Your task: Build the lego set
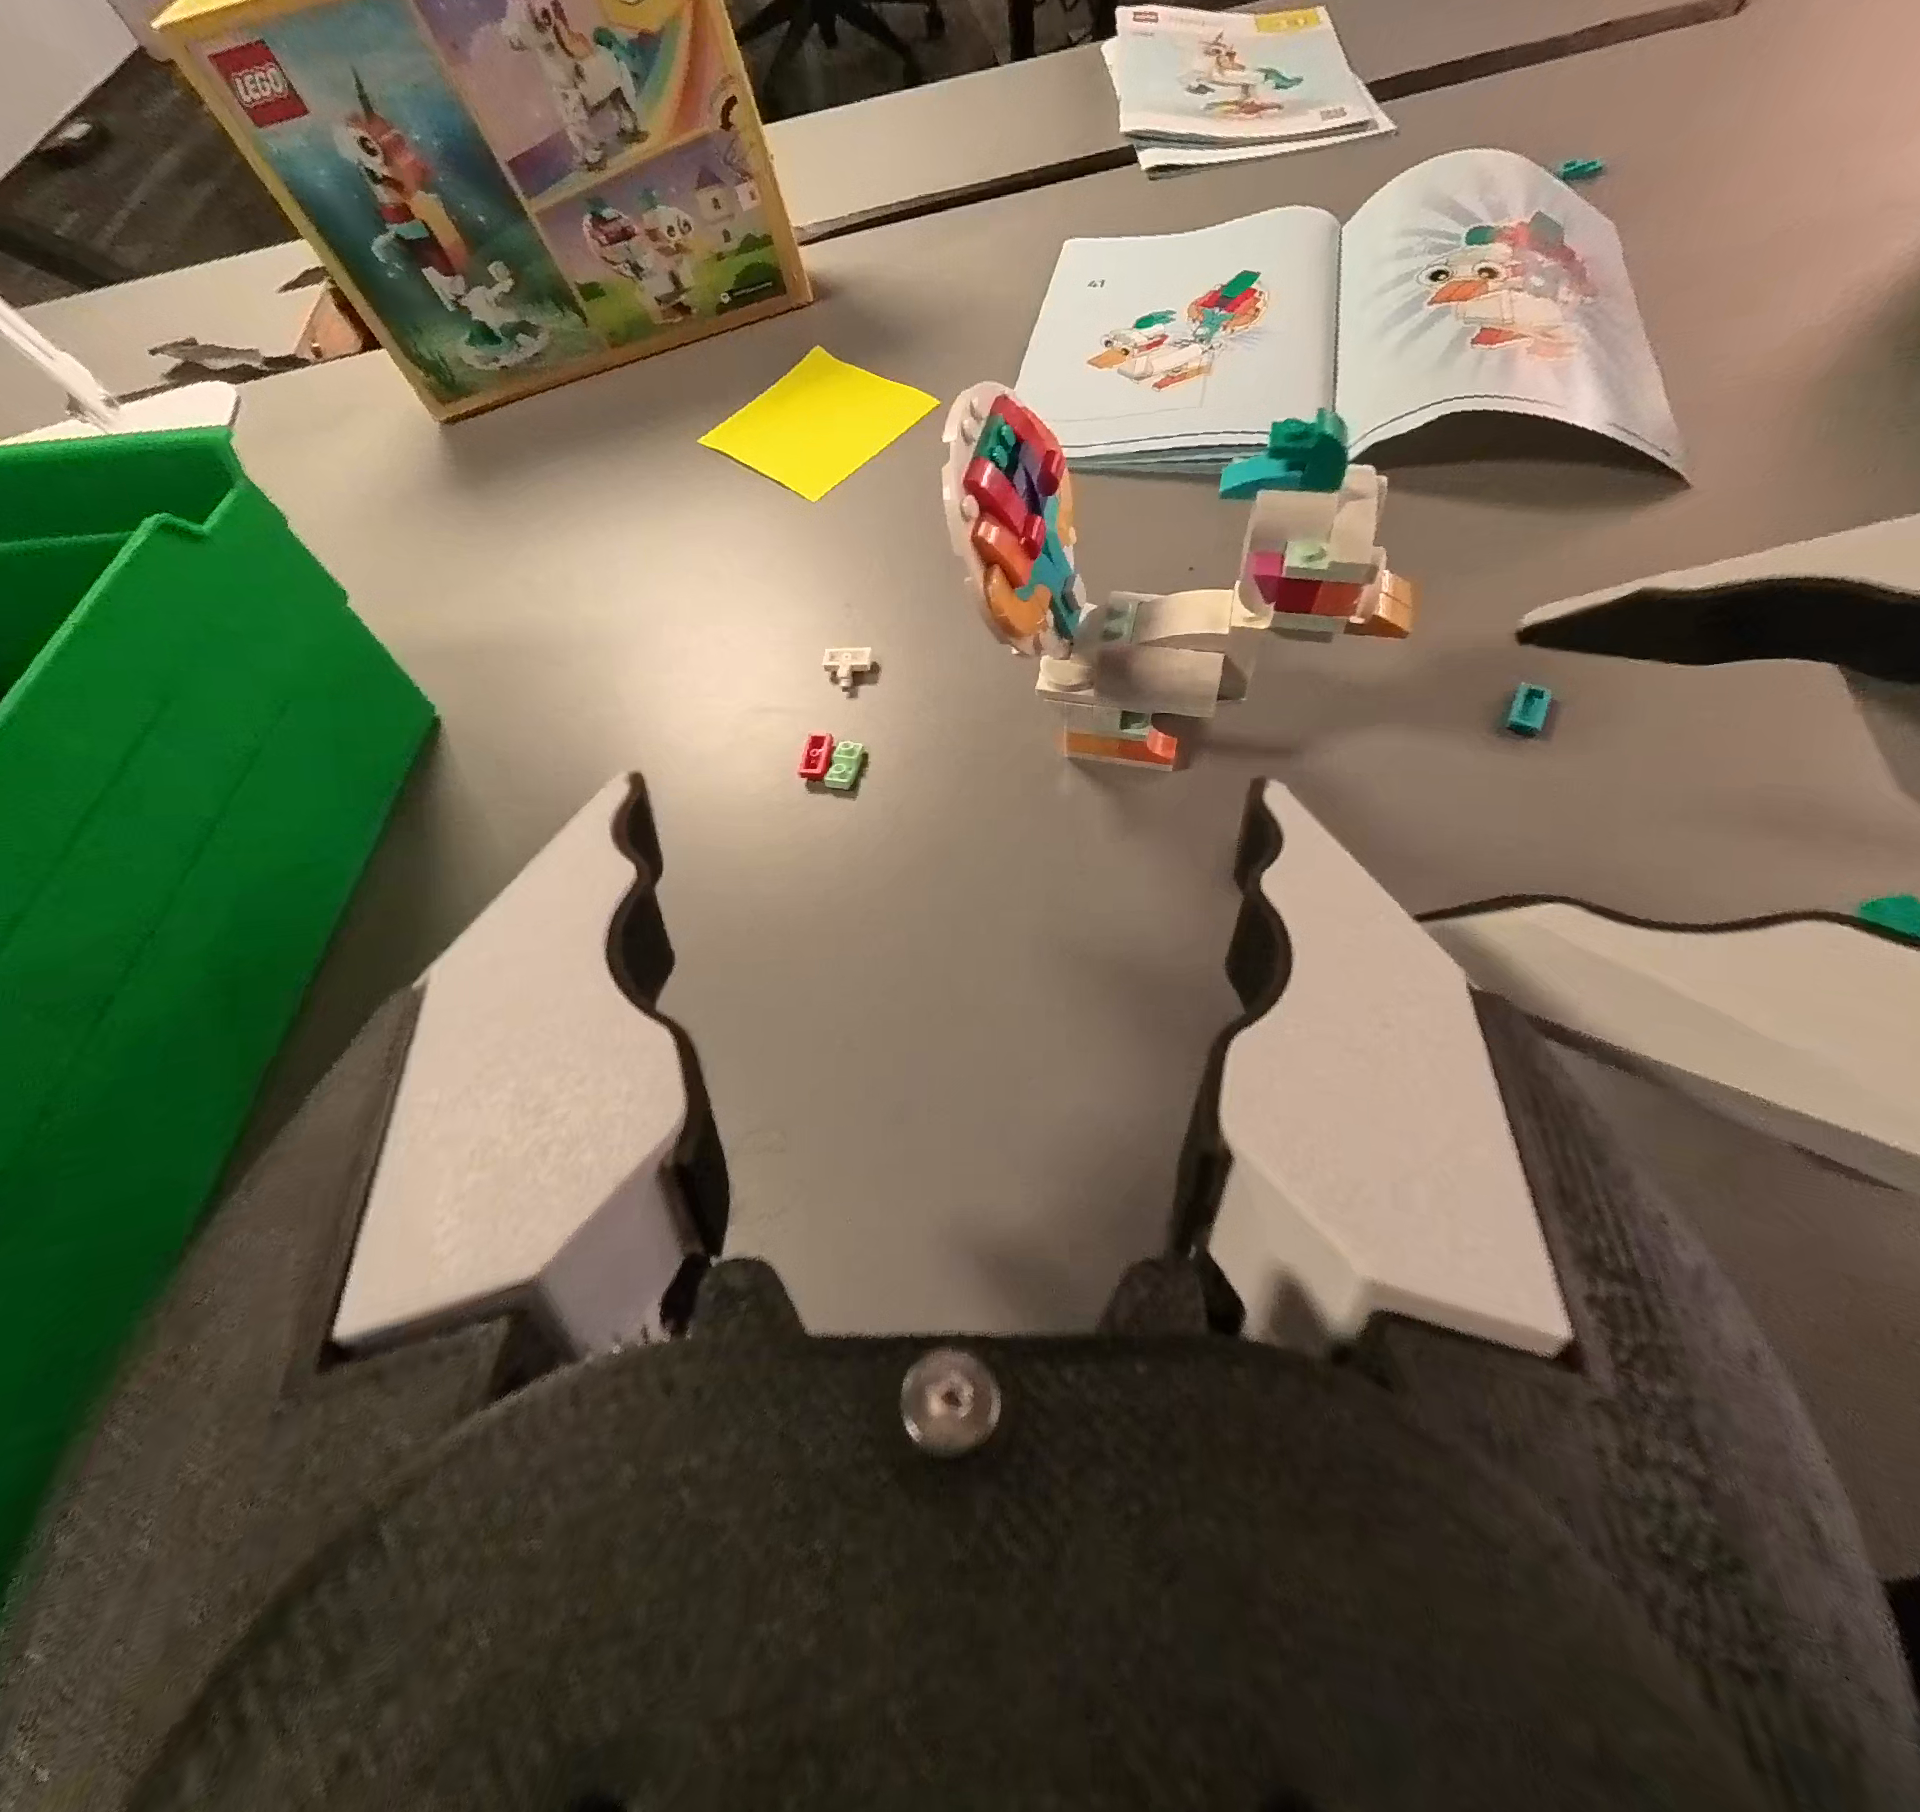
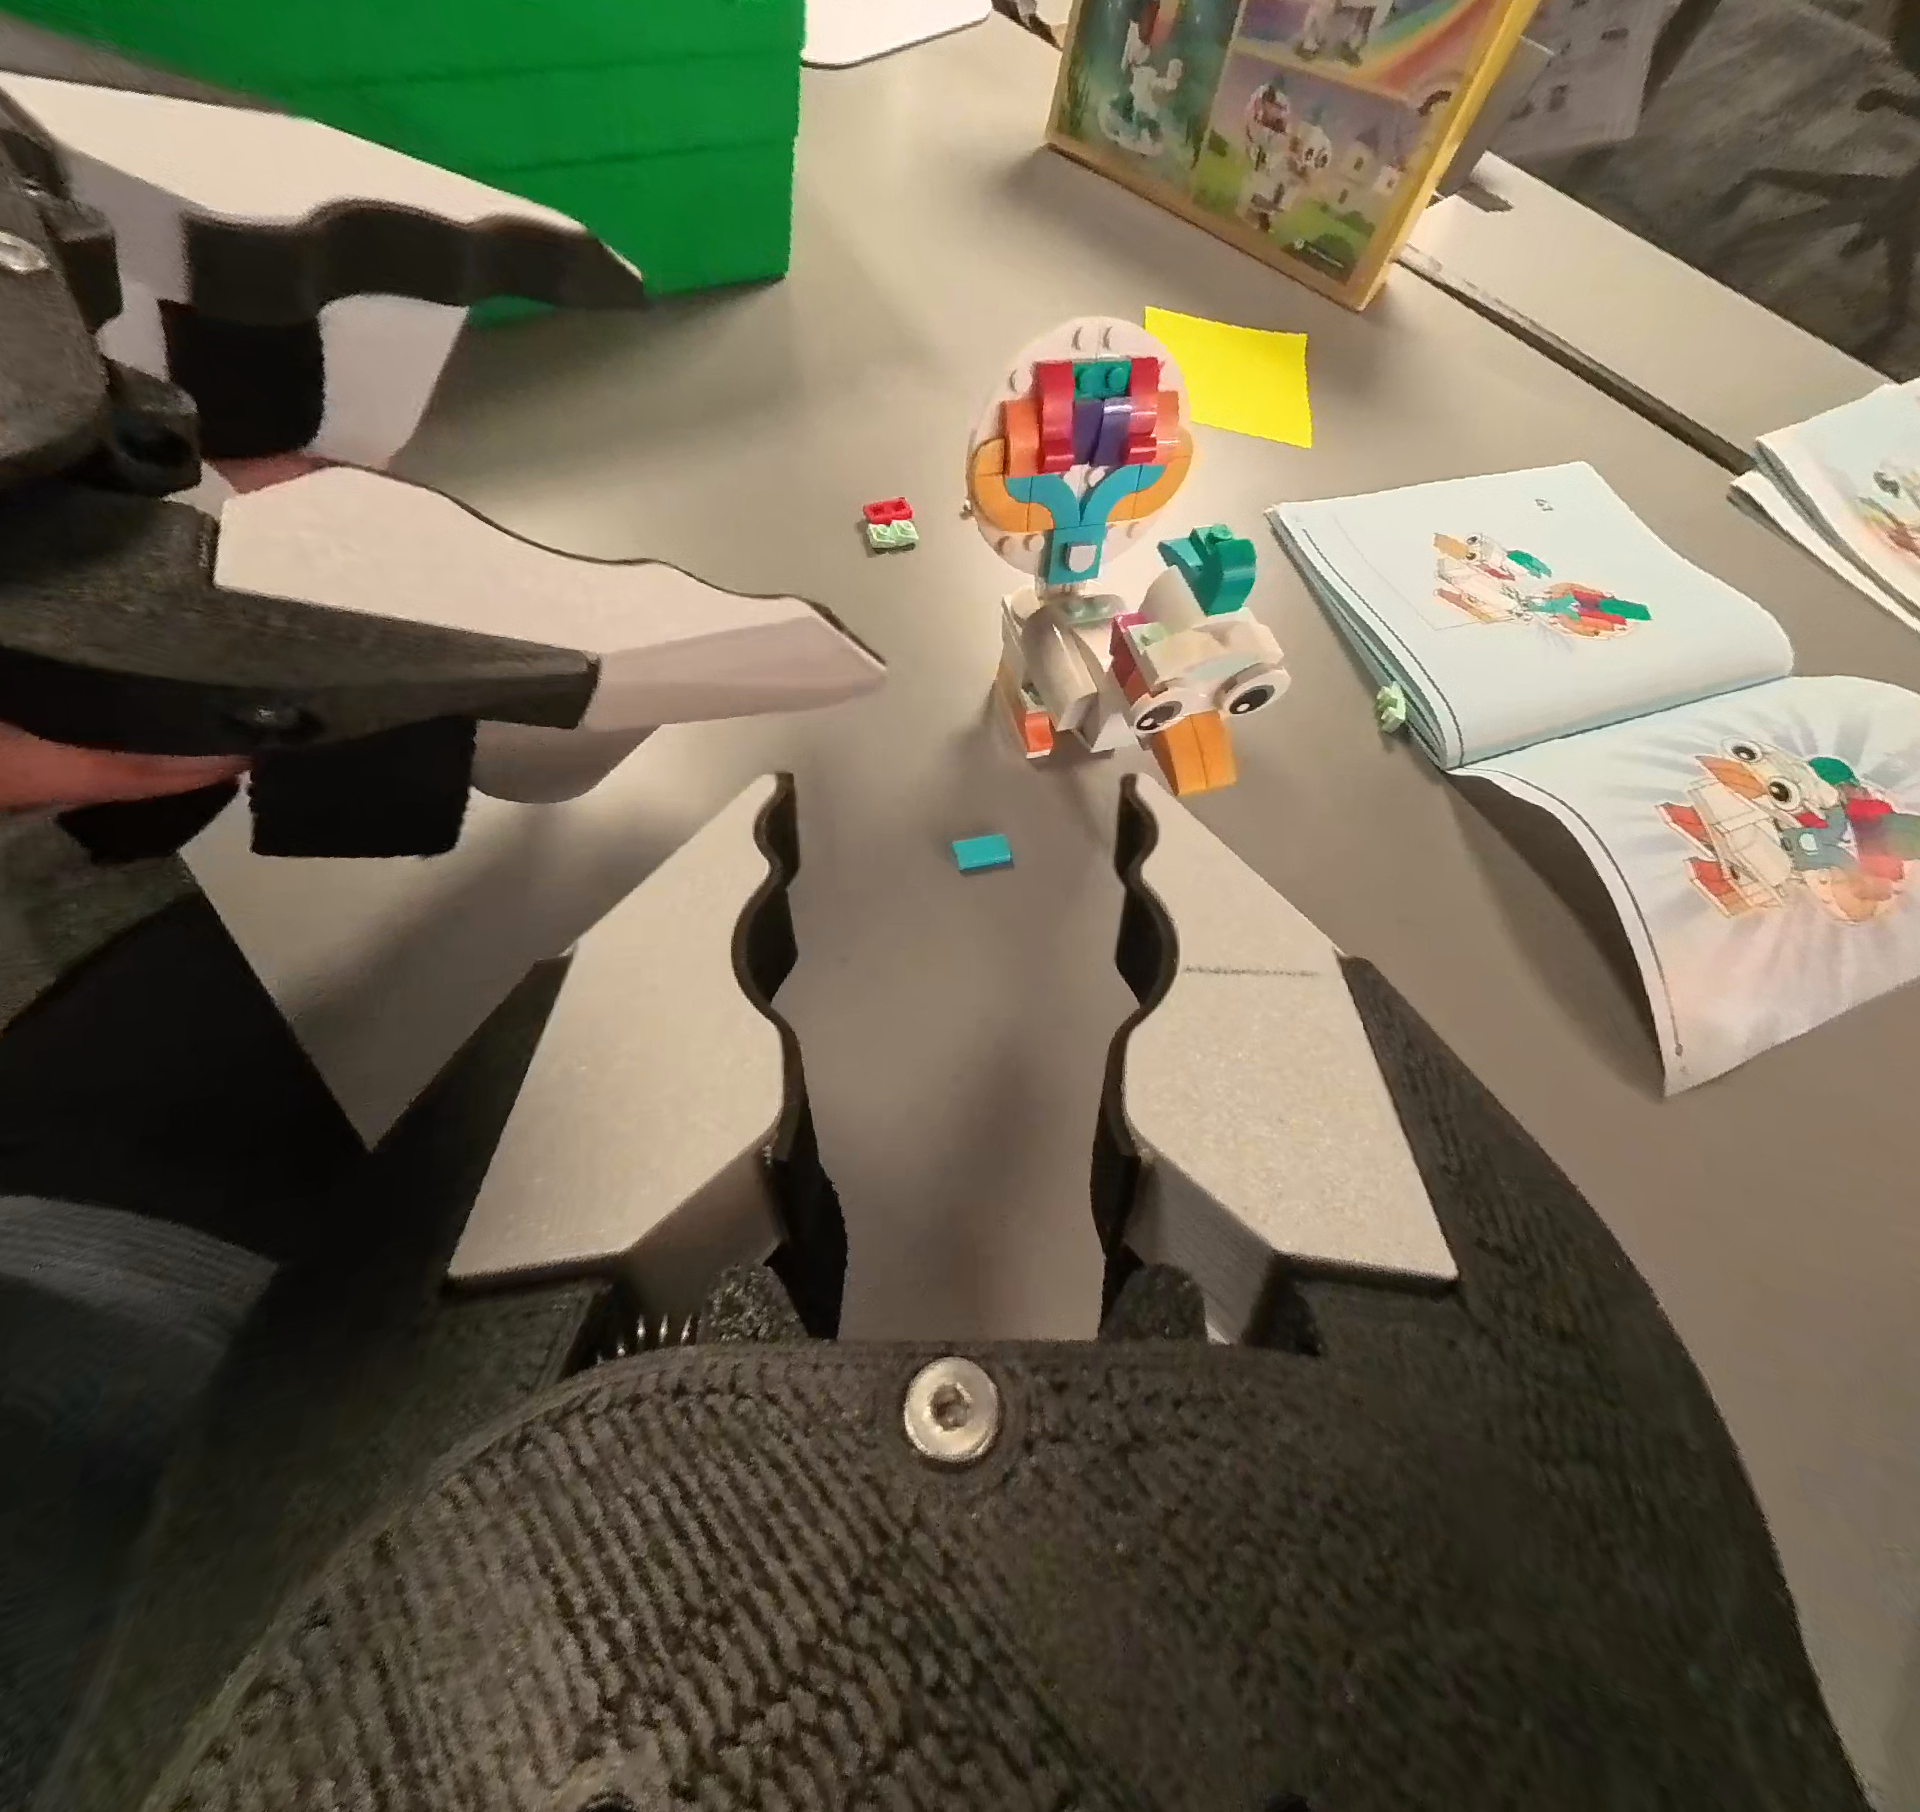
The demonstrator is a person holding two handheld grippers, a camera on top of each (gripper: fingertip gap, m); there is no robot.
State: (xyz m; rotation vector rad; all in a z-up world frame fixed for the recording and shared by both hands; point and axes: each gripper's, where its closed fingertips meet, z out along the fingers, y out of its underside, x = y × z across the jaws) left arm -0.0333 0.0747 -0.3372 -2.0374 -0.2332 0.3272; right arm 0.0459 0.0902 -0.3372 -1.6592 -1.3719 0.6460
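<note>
A lego bird (image 1: 1143, 640) with a round rainbow tail stands on the grey table; it also shows in the right wrist view (image 2: 1122, 661). My left gripper (image 1: 948, 796) is open and empty, a little short of the bird. A white piece (image 1: 850, 663), a red piece (image 1: 816, 754) and a green piece (image 1: 849, 765) lie left of the bird. My right gripper (image 2: 953, 791) is open and empty. A teal tile (image 2: 982, 850) lies on the table just past its fingertips, in front of the bird's orange beak. The left gripper (image 2: 748, 474) shows on the left, apart from the bird.
A green bin (image 1: 156, 723) stands at the left. The set's box (image 1: 499, 173) stands upright at the back beside a yellow sticky note (image 1: 821, 422). An open instruction booklet (image 1: 1351, 328) lies behind the bird, a second booklet (image 1: 1236, 84) farther back. A small green piece (image 2: 1392, 708) lies by the open booklet. From either gripper's tips it is about 8 cm to the lego bird (image 1: 1143, 640). My right wrist view (image 2: 1077, 629) looks at it from another angle. The teal tile (image 2: 982, 850) is about equally far from each gripper, around 8 cm. The red piece (image 1: 816, 754) sits 11 cm or so from the ends of my left fingers. Look for it in the right wrist view (image 2: 888, 509) too.
</note>
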